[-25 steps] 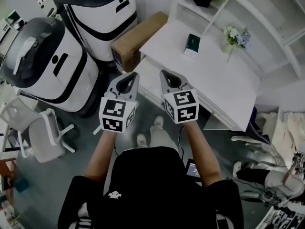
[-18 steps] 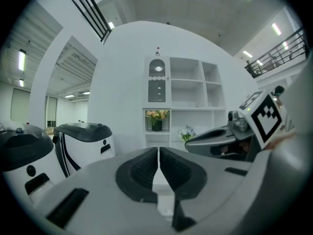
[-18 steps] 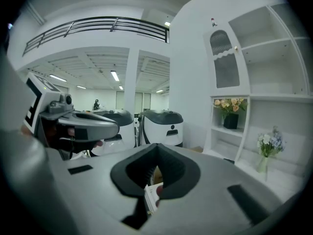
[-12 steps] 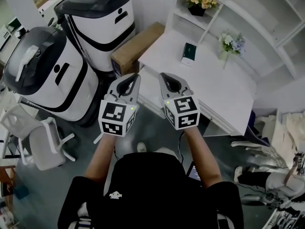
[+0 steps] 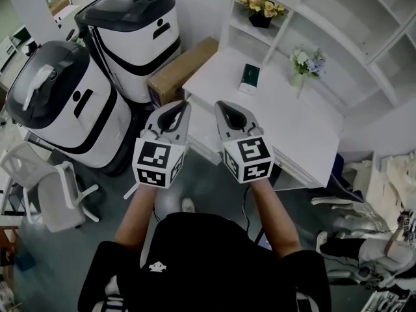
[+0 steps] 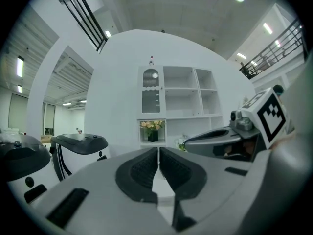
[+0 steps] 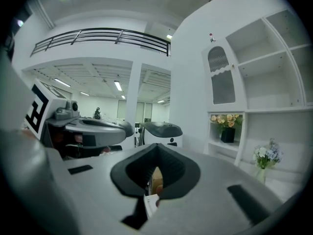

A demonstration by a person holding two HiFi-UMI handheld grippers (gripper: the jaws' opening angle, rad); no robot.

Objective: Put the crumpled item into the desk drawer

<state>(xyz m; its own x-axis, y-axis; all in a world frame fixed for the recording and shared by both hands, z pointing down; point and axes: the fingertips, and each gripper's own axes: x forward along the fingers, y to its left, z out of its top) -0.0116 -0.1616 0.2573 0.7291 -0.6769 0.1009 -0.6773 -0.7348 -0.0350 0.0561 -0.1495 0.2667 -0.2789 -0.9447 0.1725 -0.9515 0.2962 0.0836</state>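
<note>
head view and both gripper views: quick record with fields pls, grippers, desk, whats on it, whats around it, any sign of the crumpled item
left gripper: shut, empty, pointing toward the desk
right gripper: shut, empty, beside the left one
desk: white; dark green box and vase of flowers on top
drawer: none seen open
crumpled item: not seen in any view
beside desk: cardboard box, two white and black machines
shelf: yellow flowers in a dark pot
</note>
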